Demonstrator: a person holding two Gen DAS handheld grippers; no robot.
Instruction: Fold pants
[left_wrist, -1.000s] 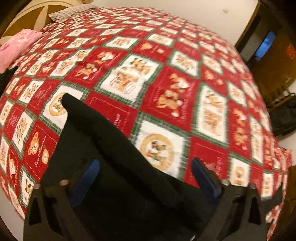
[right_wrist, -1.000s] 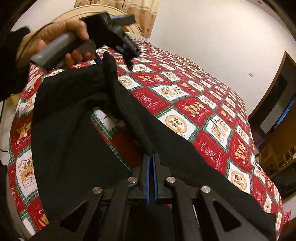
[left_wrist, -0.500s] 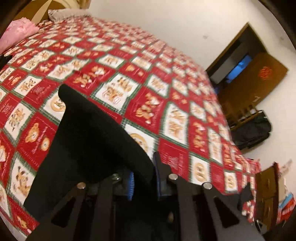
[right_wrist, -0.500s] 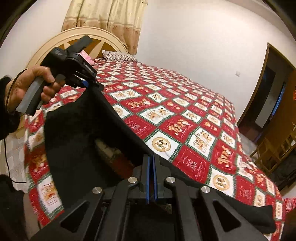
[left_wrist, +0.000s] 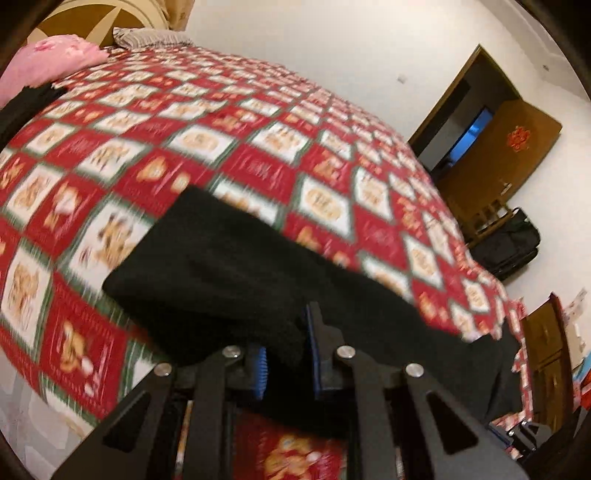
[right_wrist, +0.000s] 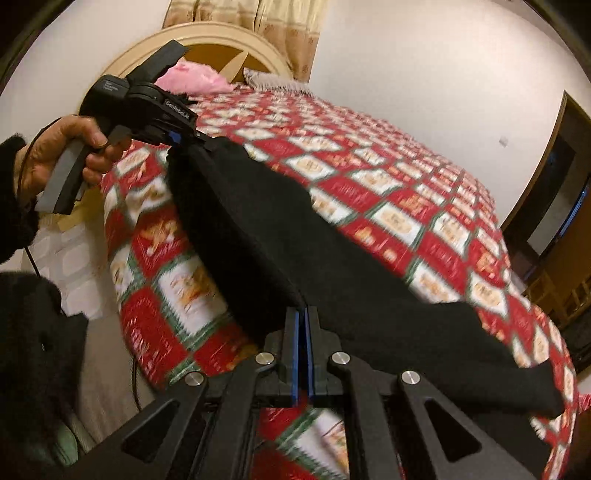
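The black pants (left_wrist: 221, 266) hang in the air above the red patchwork bed (left_wrist: 155, 122), with their far end resting on the quilt. My left gripper (left_wrist: 286, 356) is shut on a thick fold of the cloth between its blue pads. In the right wrist view the pants (right_wrist: 280, 236) stretch taut between both grippers. My right gripper (right_wrist: 303, 354) is shut on their near edge. The left gripper (right_wrist: 184, 142), held by a hand (right_wrist: 70, 155), pinches the other corner at the upper left.
A pink pillow (left_wrist: 55, 61) and a striped pillow (left_wrist: 151, 37) lie by the round headboard (right_wrist: 207, 44). A doorway (left_wrist: 465, 122), a wooden chair and a black bag (left_wrist: 509, 243) stand beyond the bed's right side. A cable (right_wrist: 29, 251) hangs from the left gripper.
My left gripper has shut on the pants' edge. Both grippers have moved sideways and apart, so the slack cloth now stretches between them above the bed.
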